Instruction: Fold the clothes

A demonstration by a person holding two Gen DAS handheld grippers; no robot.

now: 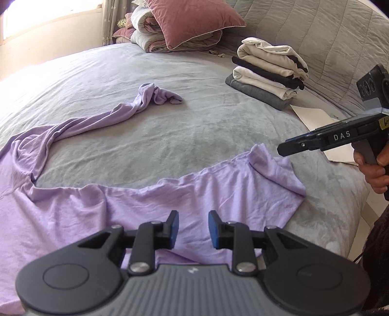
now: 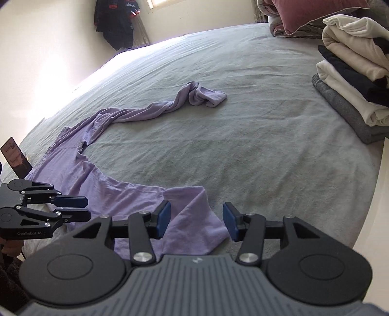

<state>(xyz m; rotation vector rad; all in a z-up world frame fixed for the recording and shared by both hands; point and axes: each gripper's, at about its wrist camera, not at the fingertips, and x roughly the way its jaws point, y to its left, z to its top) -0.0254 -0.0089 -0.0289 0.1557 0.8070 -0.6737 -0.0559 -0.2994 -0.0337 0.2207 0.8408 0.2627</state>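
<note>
A folded stack (image 1: 267, 73) waits; your lilac top (image 1: 145, 206) lies unfolded, both tongs (image 1: 193, 229) (image 2: 196, 221) open, empty.

Bed: I see a wide bed (image 1: 194, 136) under a grey-green cover.
Near edge: a lilac garment (image 1: 170, 201) lies rumpled, one twisted sleeve trailing inward.
Far right: a stack of folded clothes (image 1: 267, 73) (cream, black, grey).
Head end: a maroon pillow (image 1: 189, 21) on a bundled quilt (image 1: 145, 34).
</note>
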